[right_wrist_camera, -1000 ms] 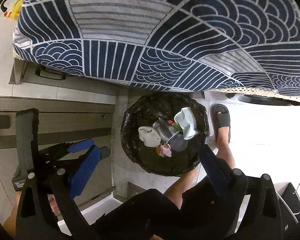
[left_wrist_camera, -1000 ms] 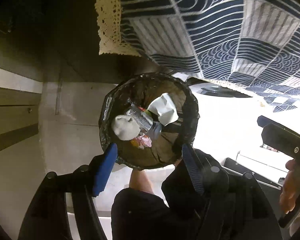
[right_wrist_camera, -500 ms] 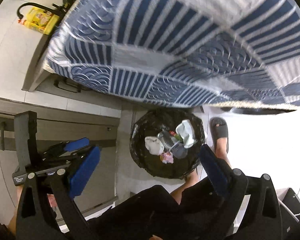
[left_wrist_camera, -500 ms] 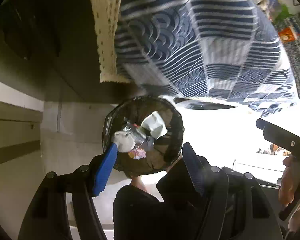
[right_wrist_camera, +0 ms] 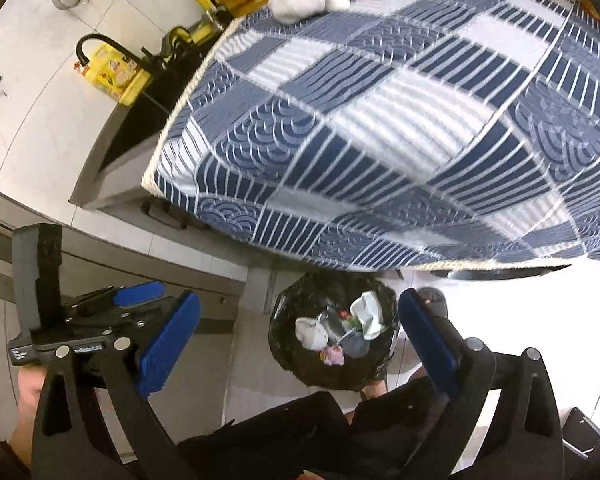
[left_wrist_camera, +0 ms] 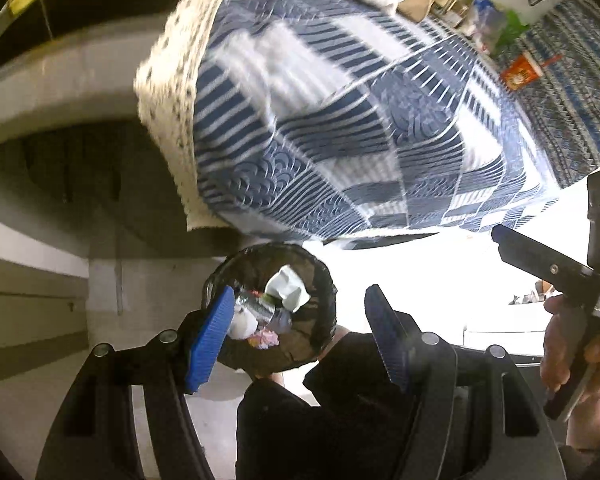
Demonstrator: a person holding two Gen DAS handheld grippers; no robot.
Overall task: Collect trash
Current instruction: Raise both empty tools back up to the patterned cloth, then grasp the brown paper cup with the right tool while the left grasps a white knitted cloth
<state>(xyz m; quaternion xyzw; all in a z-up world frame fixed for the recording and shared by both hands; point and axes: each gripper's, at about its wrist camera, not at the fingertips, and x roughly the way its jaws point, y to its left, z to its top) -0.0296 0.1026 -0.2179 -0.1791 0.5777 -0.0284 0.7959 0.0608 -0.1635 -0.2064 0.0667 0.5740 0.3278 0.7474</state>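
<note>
A blue patterned tablecloth (right_wrist_camera: 400,120) (lace-edged) drapes the table; a yellow bag (right_wrist_camera: 112,74) lies beside it.

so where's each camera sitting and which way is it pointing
Left wrist: on the left gripper, aimed down past the table edge at the trash bin; shows its blue fingers, dark trousers, the right hand.
Right wrist: on the right gripper, aimed down likewise; shows its fingers, a sandalled foot, the left gripper.
Shared: bin, tablecloth.
</note>
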